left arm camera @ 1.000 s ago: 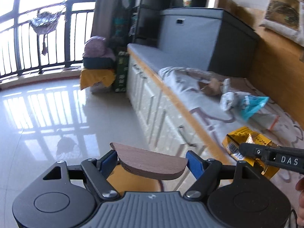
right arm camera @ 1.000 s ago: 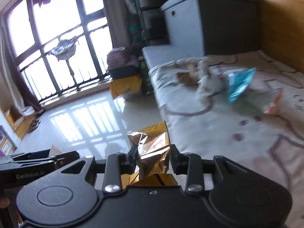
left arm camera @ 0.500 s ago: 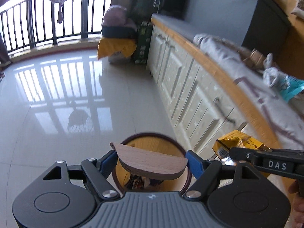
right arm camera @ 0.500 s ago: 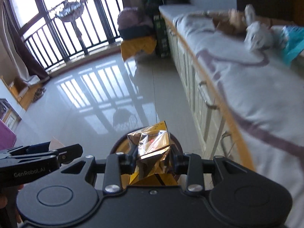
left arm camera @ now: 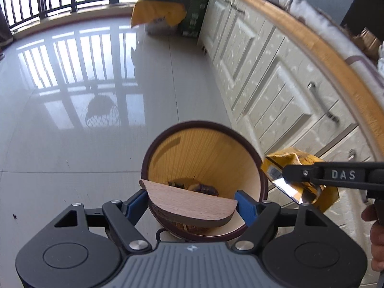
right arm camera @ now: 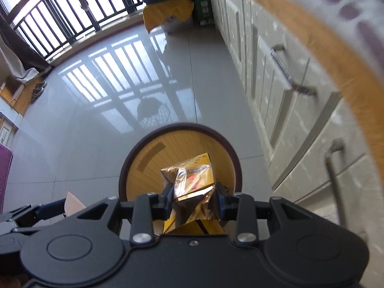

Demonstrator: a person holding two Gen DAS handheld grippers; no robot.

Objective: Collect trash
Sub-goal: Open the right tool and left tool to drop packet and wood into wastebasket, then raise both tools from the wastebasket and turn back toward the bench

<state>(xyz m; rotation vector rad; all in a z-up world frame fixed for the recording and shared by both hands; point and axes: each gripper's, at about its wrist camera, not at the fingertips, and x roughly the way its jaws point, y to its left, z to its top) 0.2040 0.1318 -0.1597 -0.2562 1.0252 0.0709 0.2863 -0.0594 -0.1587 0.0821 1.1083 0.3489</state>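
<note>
A round wooden trash bin [left arm camera: 204, 148] with a dark rim stands on the floor below both grippers; dark scraps lie at its bottom. My left gripper [left arm camera: 192, 206] is shut on the bin's half-round wooden lid [left arm camera: 189, 204], held over the bin's near rim. My right gripper [right arm camera: 194, 204] is shut on a crumpled yellow and gold foil wrapper [right arm camera: 192, 182], which hangs above the bin's mouth [right arm camera: 153, 153]. In the left wrist view the right gripper [left arm camera: 302, 180] and the wrapper [left arm camera: 295, 160] show just right of the bin's rim. A hand [left arm camera: 376, 235] is at the right edge.
White cabinet drawers [left arm camera: 276, 84] with metal handles under a wooden-edged bench [left arm camera: 336, 55] run along the right. Glossy tiled floor [left arm camera: 72, 96] spreads left. A yellow-covered bundle [left arm camera: 158, 12] and a green box [left arm camera: 194, 12] sit by the window railing. Shoes [right arm camera: 38, 88] lie far left.
Both grippers have sunk from bench height and tipped downward; the bin has come into view and now fills the centre. The lid and the wrapper stay gripped as before.
</note>
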